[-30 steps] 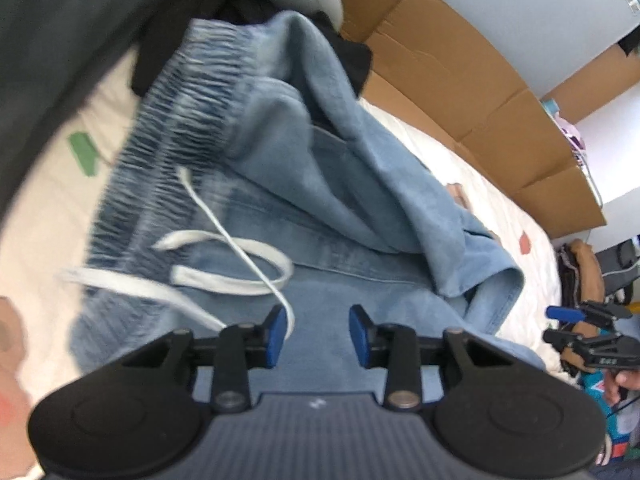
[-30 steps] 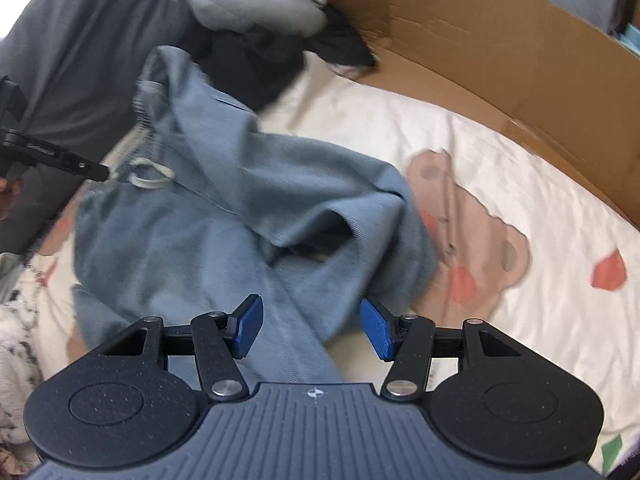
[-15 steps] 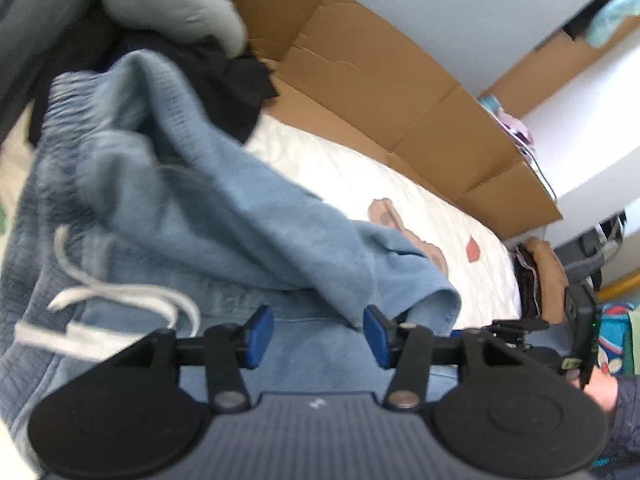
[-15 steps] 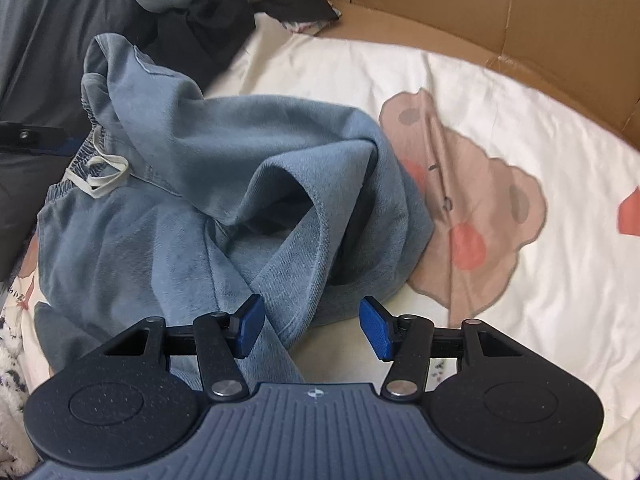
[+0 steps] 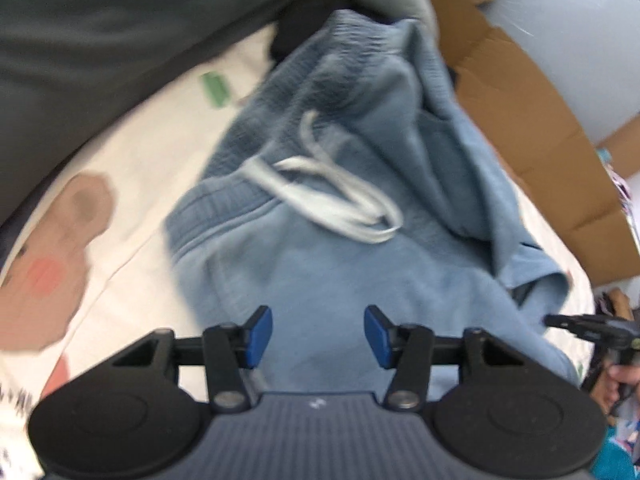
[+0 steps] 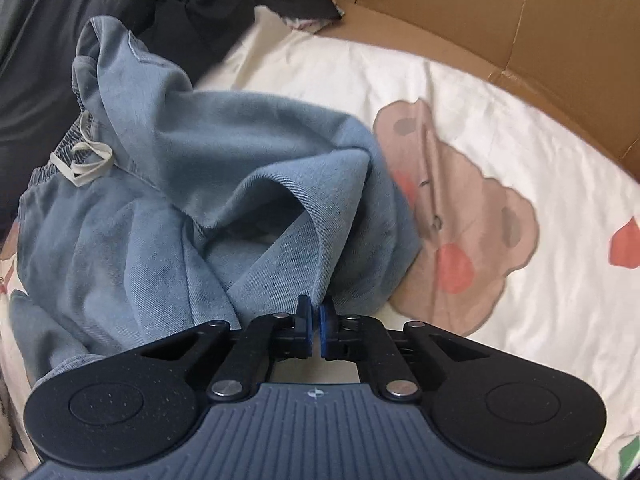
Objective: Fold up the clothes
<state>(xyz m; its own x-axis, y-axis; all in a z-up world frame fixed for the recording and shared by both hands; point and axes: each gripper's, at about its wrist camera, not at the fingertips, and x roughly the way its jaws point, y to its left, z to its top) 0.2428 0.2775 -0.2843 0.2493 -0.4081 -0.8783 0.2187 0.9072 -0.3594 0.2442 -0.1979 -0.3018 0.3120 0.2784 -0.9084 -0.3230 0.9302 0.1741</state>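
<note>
Light blue denim shorts [image 6: 140, 248] lie crumpled on the bed sheet [image 6: 540, 128], with a white drawstring [image 6: 88, 160] at the elastic waistband. My right gripper [image 6: 315, 320] is shut on the hem of a leg opening [image 6: 316, 240], with the fabric edge pinched between the blue pads. In the left wrist view the shorts [image 5: 360, 264] fill the middle, the drawstring [image 5: 340, 196] looped on top. My left gripper [image 5: 318, 332] hovers open over the flat front of the shorts, nothing between its pads. The right gripper [image 5: 560, 322] shows at the shorts' far right edge.
A brown cardboard wall [image 6: 480, 20] runs along the far side of the bed. Dark and grey clothes [image 6: 192, 12] are piled behind the waistband. A dark grey cloth [image 5: 100, 40] covers the left side. The sheet bears a bear print [image 6: 472, 208]. A hand [image 5: 624, 380] holds the right gripper.
My right gripper came down onto the leg hem and shut on it. My left gripper swung sideways across the shorts, and its jaws stand wider than a second ago.
</note>
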